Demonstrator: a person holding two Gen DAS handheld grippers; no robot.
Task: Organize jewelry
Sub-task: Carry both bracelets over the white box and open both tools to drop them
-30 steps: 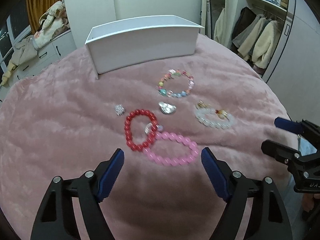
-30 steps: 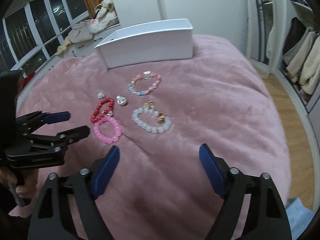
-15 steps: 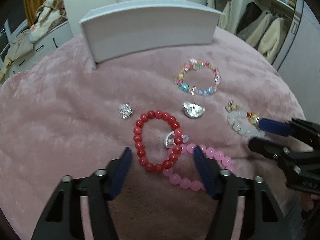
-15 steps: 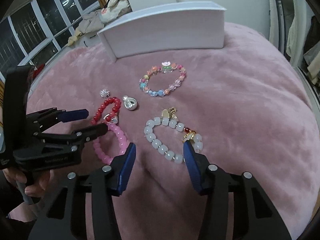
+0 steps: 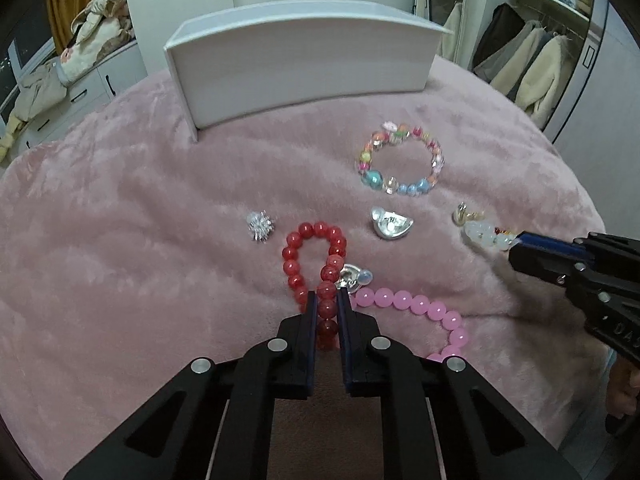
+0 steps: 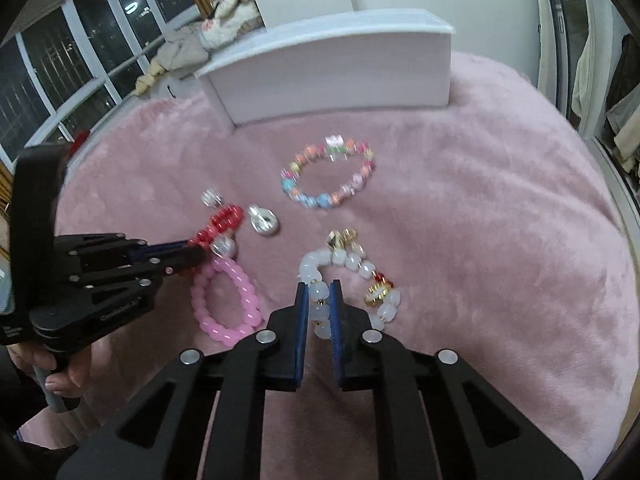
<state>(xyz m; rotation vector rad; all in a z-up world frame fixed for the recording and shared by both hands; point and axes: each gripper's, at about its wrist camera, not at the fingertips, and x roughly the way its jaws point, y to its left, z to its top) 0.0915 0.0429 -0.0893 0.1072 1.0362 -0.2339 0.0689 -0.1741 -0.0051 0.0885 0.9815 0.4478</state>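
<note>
Black left tongs (image 5: 326,300), blue pads (image 5: 311,322), silver screws (image 5: 277,345)

Only part of a raised marking reads: the letters "DA" on the black body of the right gripper (image 5: 514,242), cut off at the left-wrist view's right edge.

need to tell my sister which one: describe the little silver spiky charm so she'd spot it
Start at the white box at the back of the pink blanket. Come forward from its left corner to the red bead bracelet; the spiky silver charm lies just left of it, apart, alone bristling like a starburst.
</note>
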